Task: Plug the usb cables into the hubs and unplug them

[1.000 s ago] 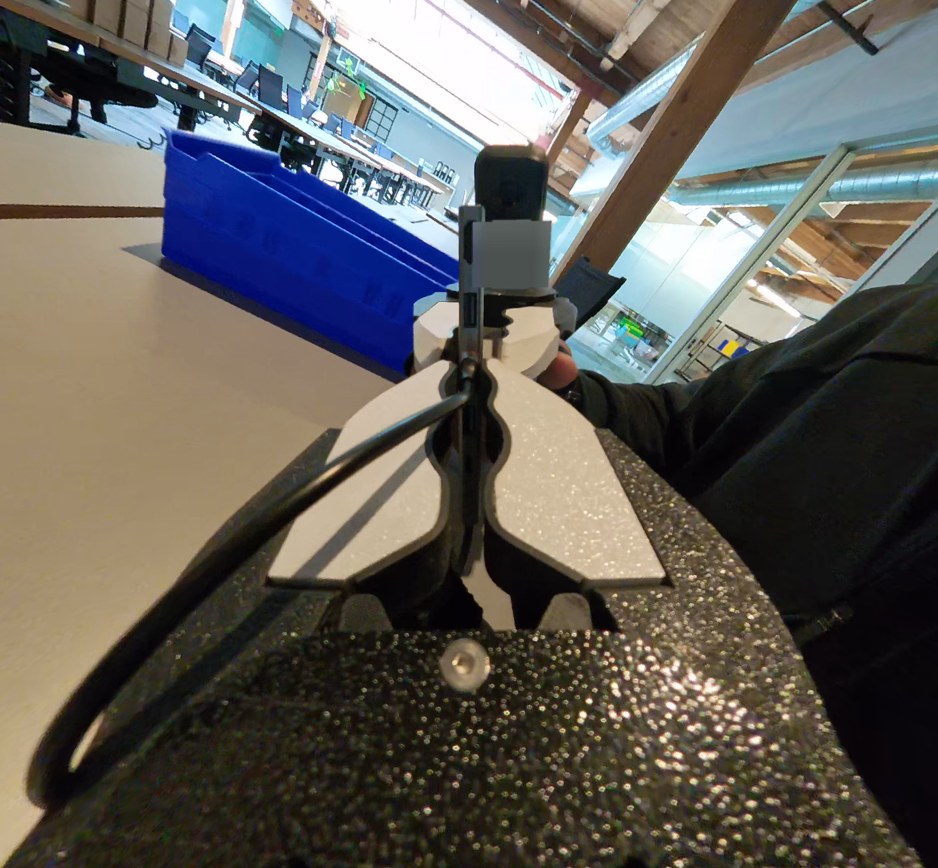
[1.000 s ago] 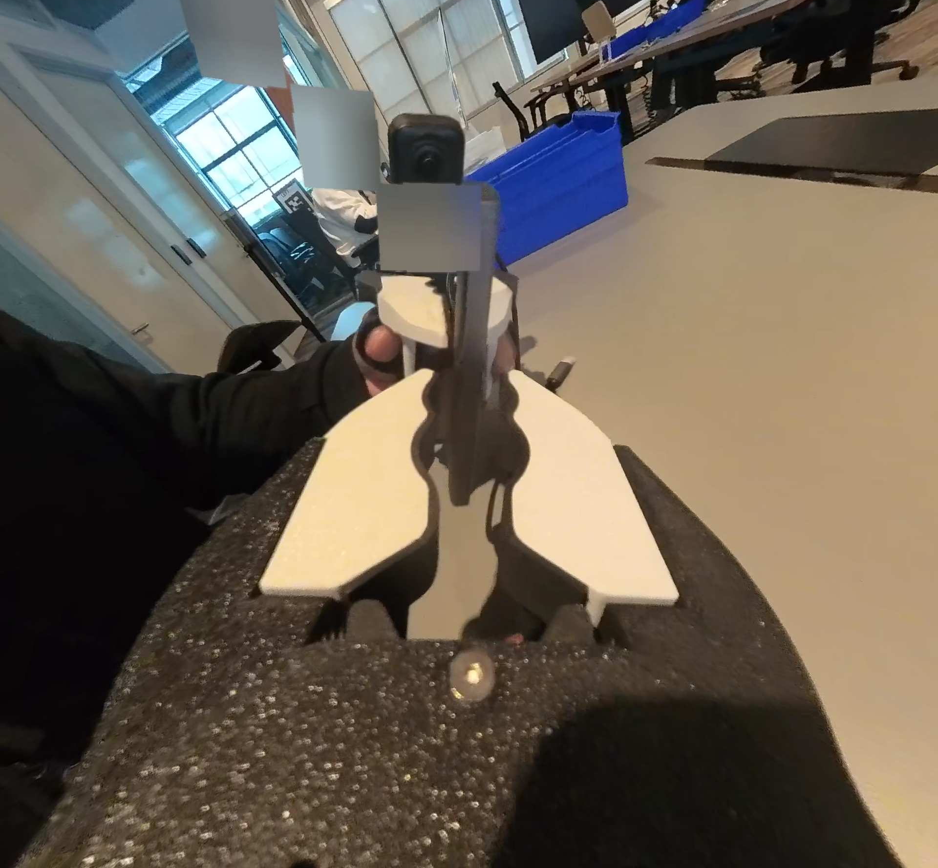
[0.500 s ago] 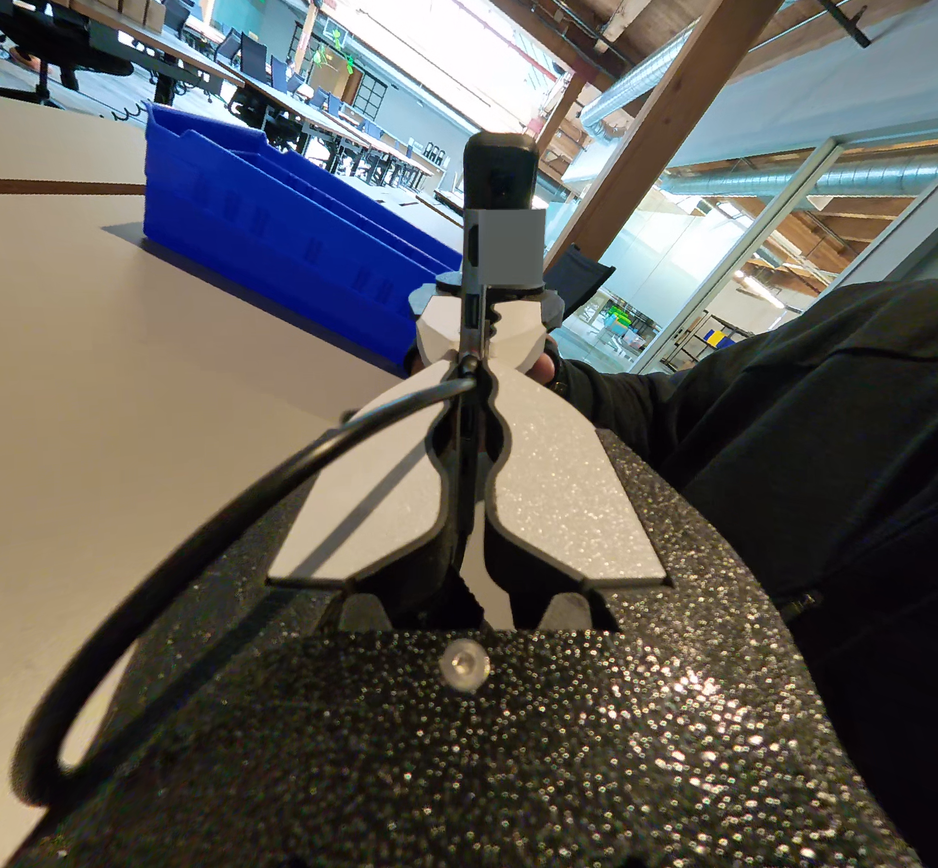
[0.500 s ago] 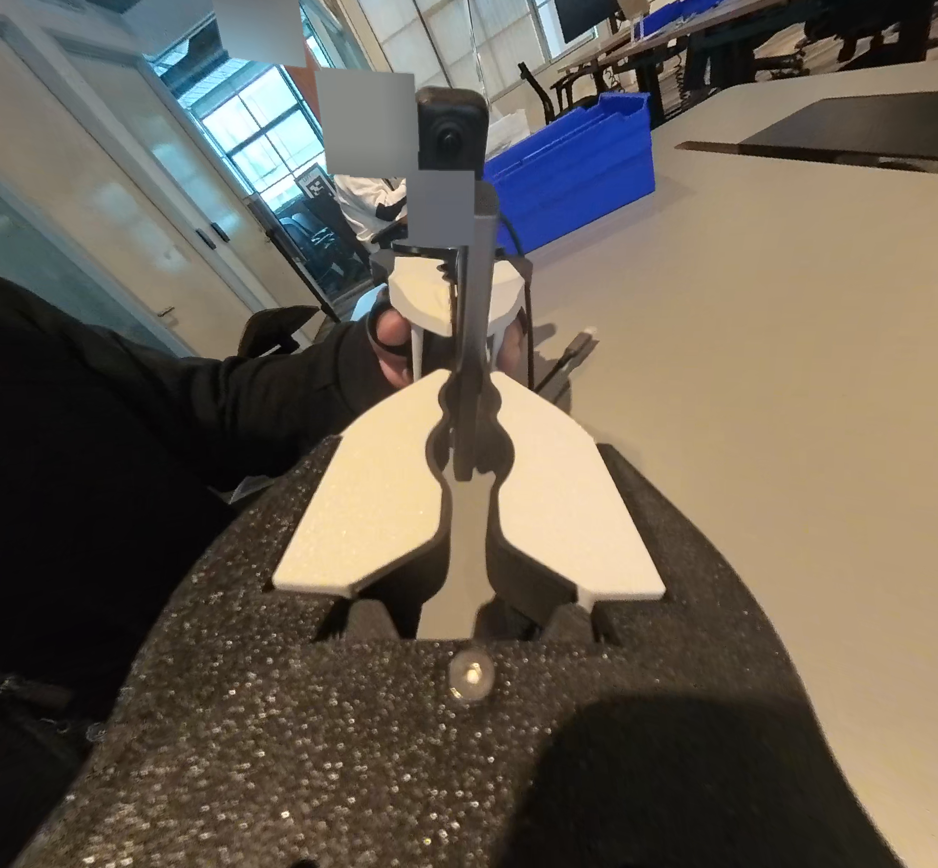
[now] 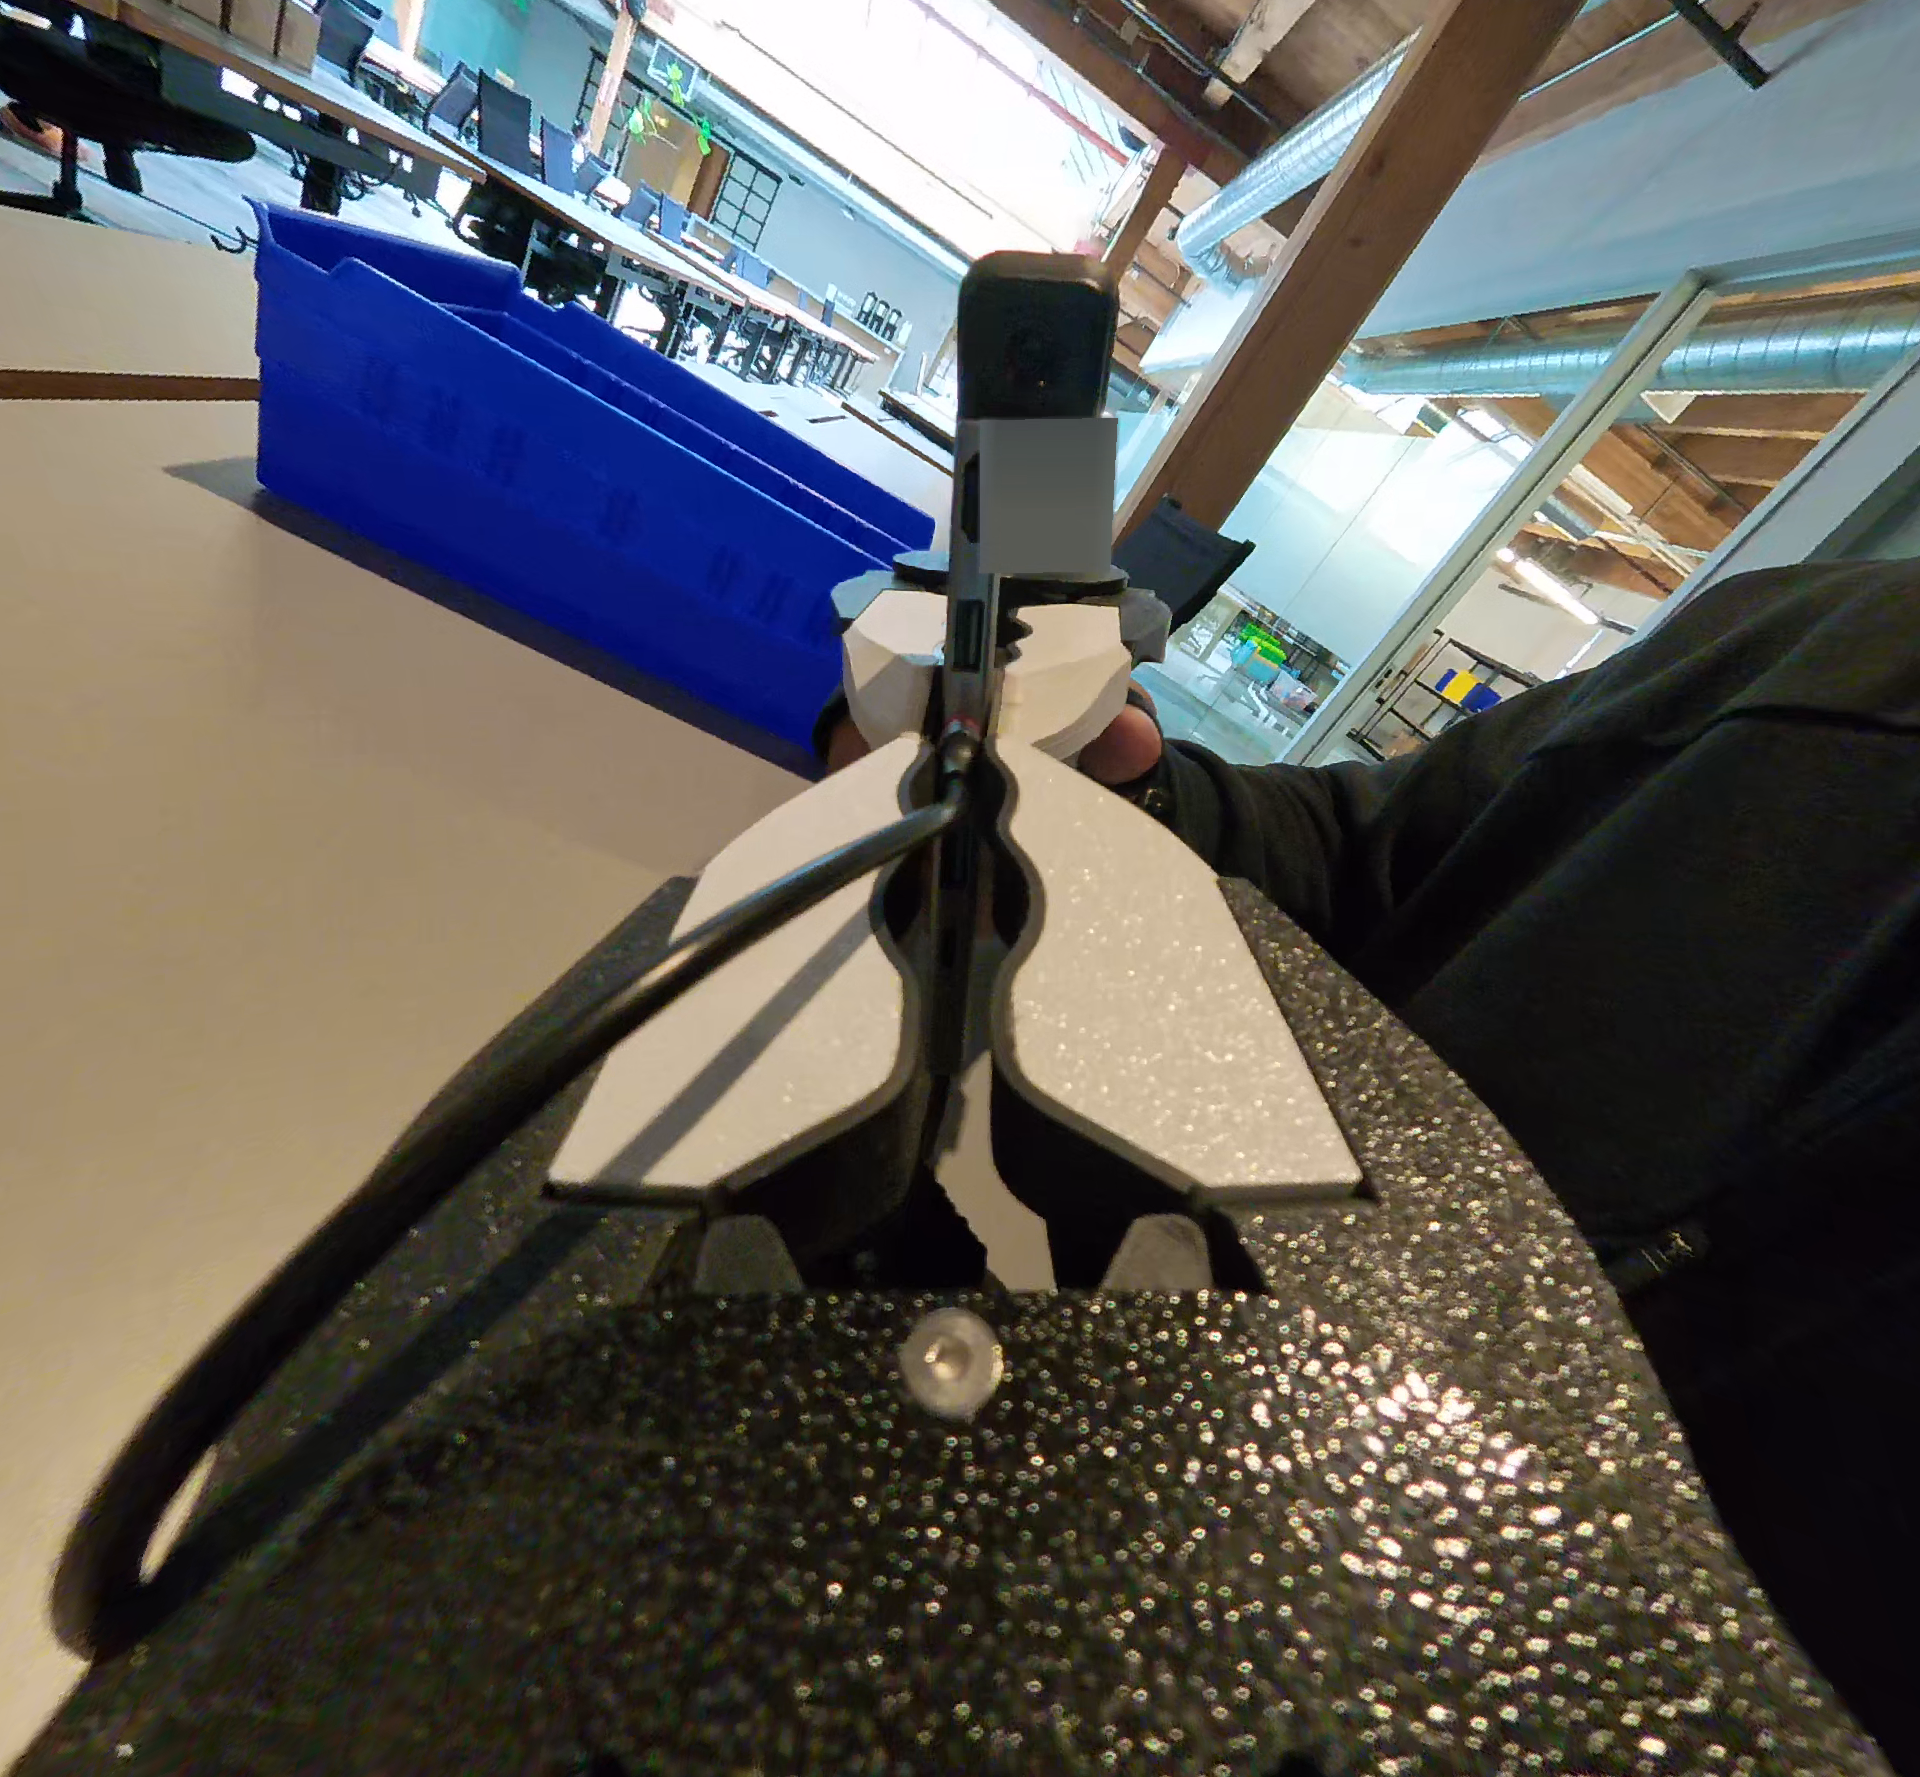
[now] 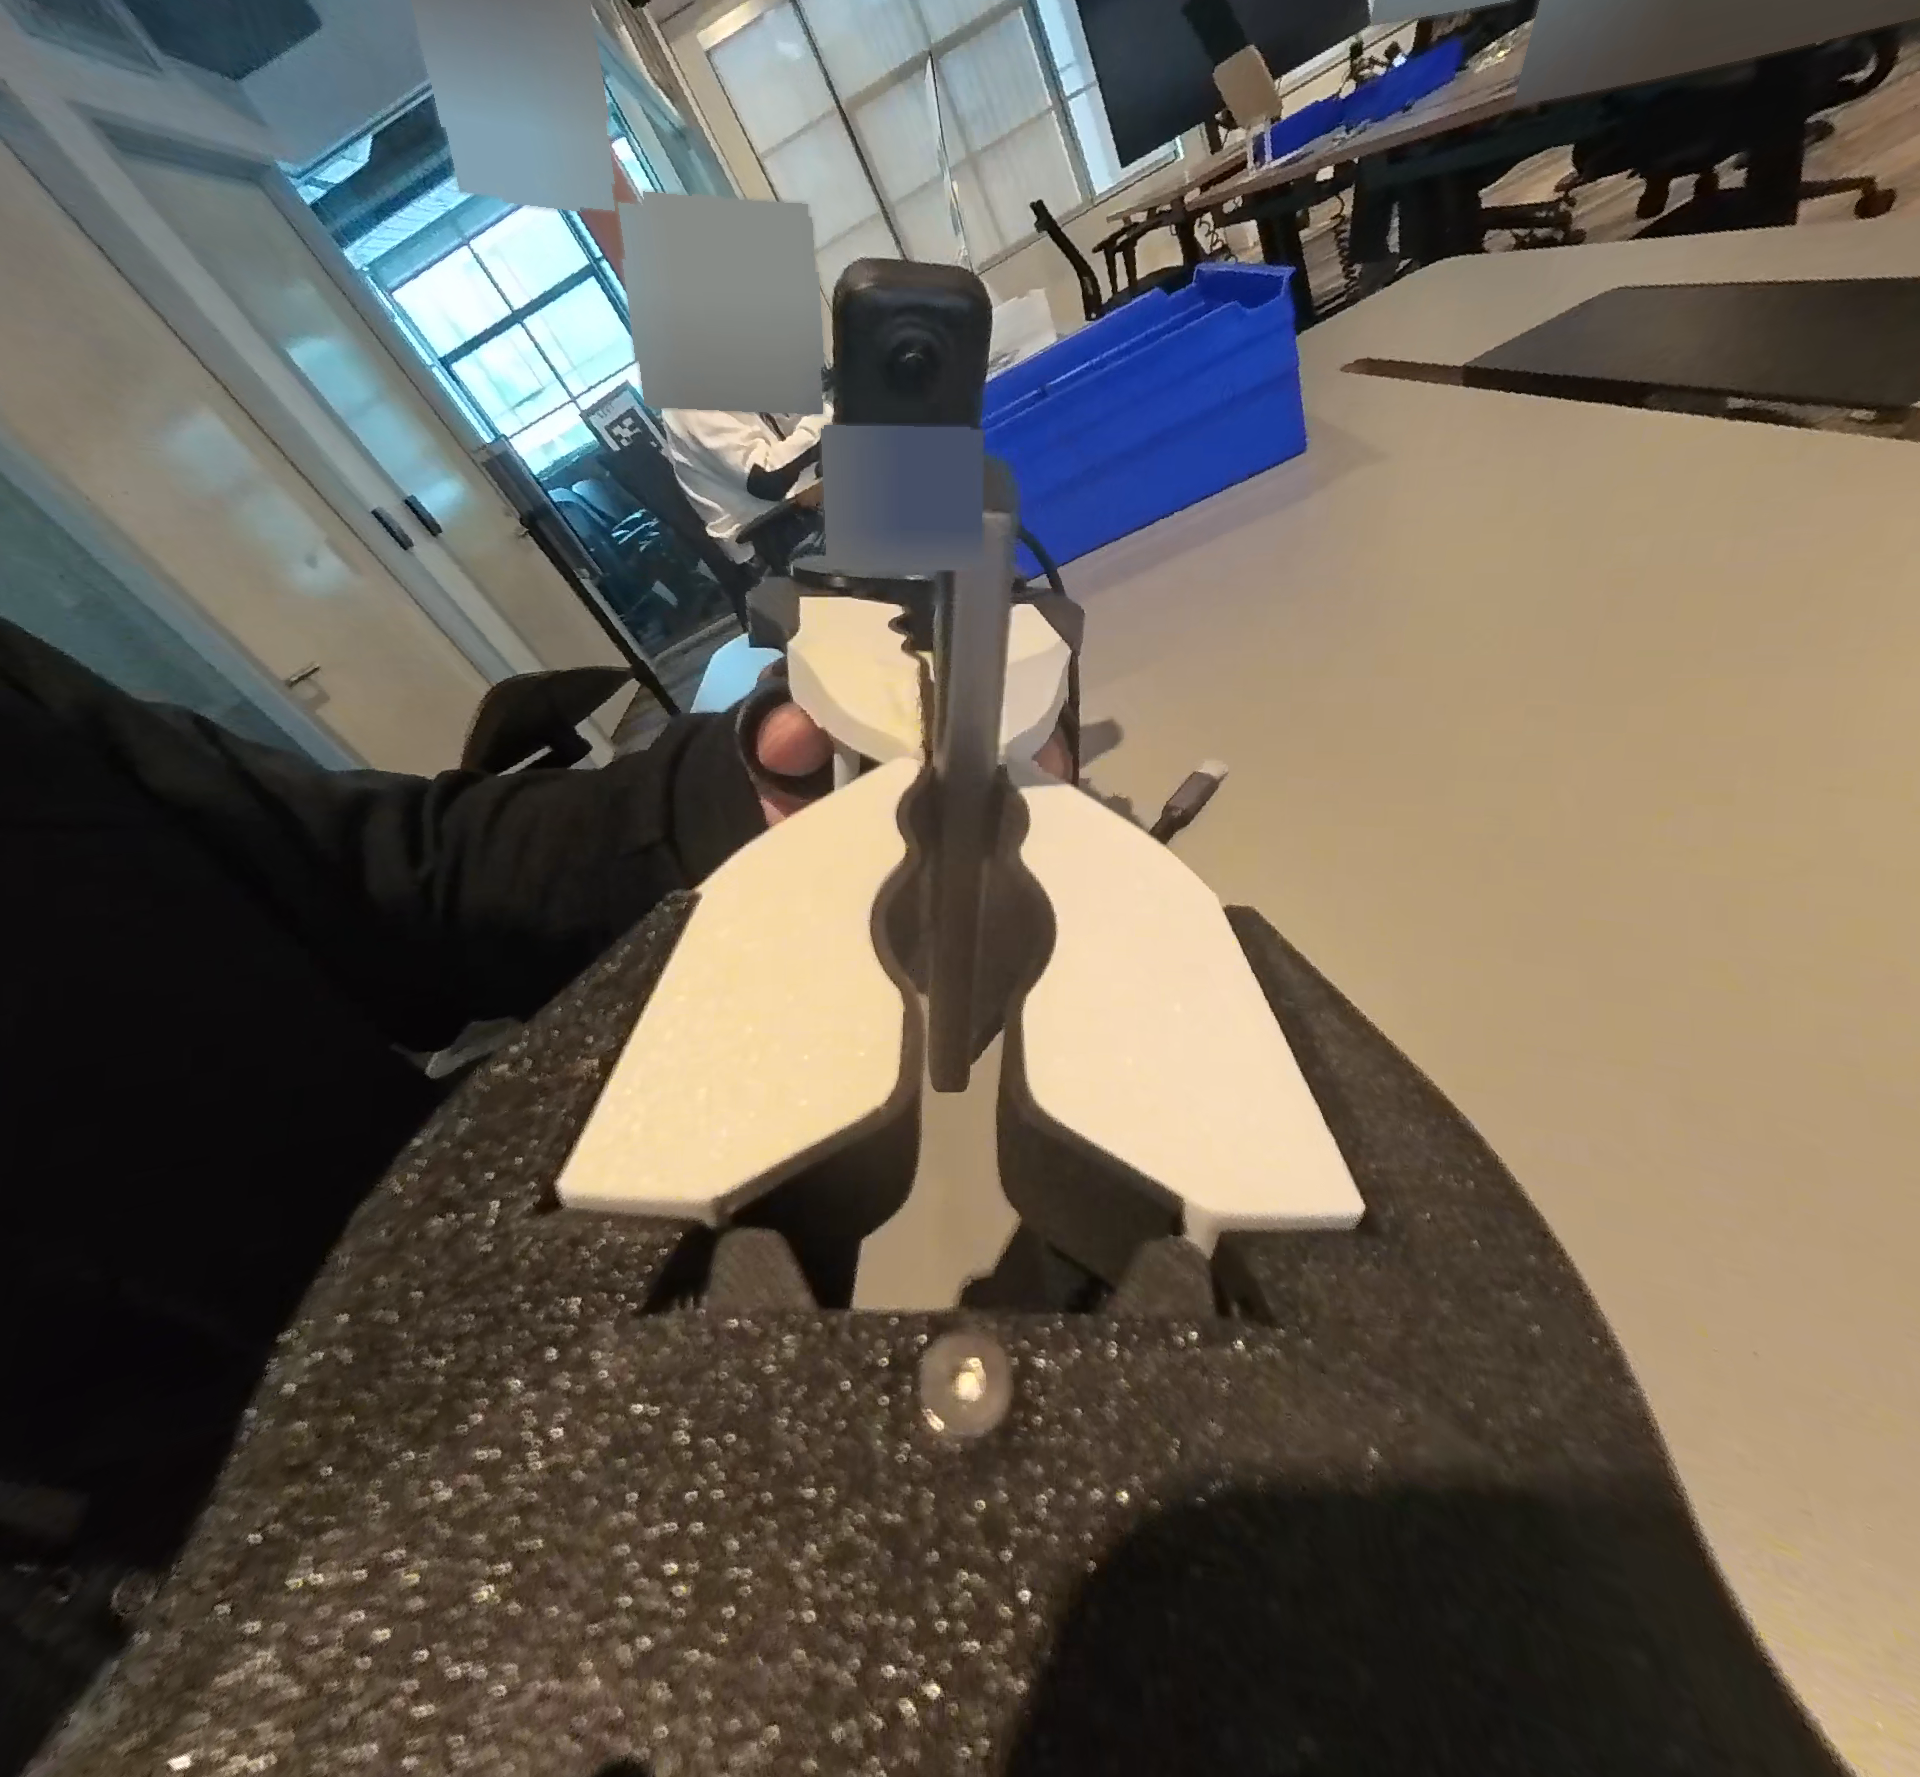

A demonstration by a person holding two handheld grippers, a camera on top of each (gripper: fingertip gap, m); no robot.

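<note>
My left gripper (image 5: 961,771) is shut on the plug end of a black USB cable (image 5: 582,1021), which loops down to the left. The plug meets the edge of a slim grey hub (image 5: 968,636). I cannot tell if it is seated. The hub stands edge-on between the two grippers. My right gripper (image 6: 961,771) is shut on this hub (image 6: 966,896) and faces the left gripper (image 6: 831,688) at close range. The right gripper also shows in the left wrist view (image 5: 1049,678). A loose USB plug (image 6: 1195,787) lies on the table just right of the grippers.
Both grippers are above a grey table (image 5: 260,844). A blue plastic bin (image 5: 540,480) stands at the far side and shows in the right wrist view (image 6: 1153,418). A black mat (image 6: 1714,340) lies at the far right. Black sleeves (image 5: 1558,844) flank the grippers. My left and right fingertips are right by each other.
Both grippers stay shut and close together, tip to tip. The views have tilted a little. The cable loop has swung lower to the left.
</note>
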